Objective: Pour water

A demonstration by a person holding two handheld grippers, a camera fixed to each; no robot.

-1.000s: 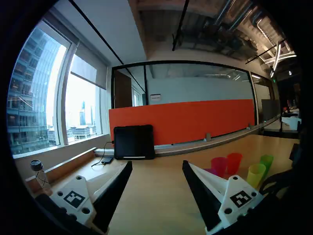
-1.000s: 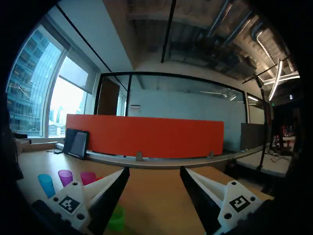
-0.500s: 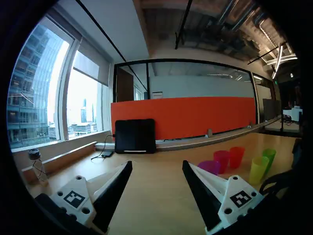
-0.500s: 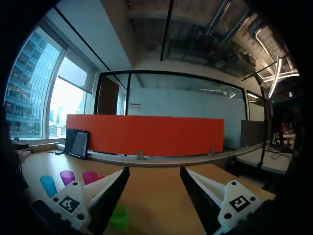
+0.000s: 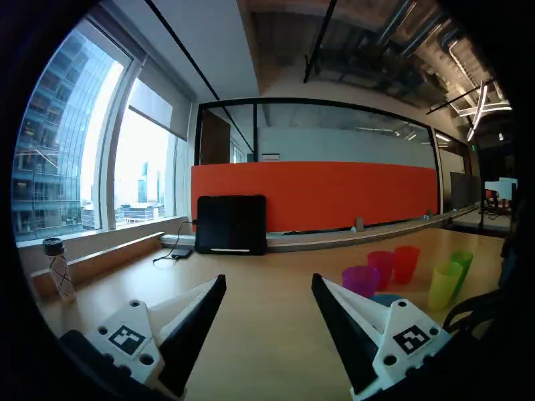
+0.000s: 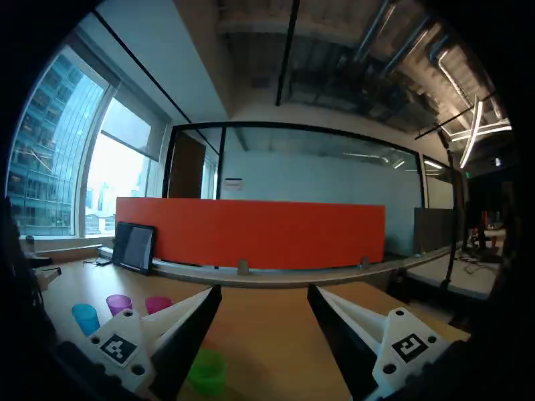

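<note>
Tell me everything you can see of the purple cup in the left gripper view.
The purple cup is a translucent tumbler, plastic by its look, widening toward the rim. It stands upright, mouth up, on the wooden table. The pink cup stands just behind it; whether they touch is unclear. A finger of the left gripper hides its base. Nothing grips it. Its contents cannot be told.

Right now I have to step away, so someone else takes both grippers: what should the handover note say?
Left gripper: open, empty, over the wooden table.
Right gripper: open, empty.
The purple cup, yellow cup and green cup stand upright in a cluster of cups on the table. A capped bottle stands apart by the window.
Done: nothing grasped or poured.
Left: grasp a water container, pour into a cup.
</note>
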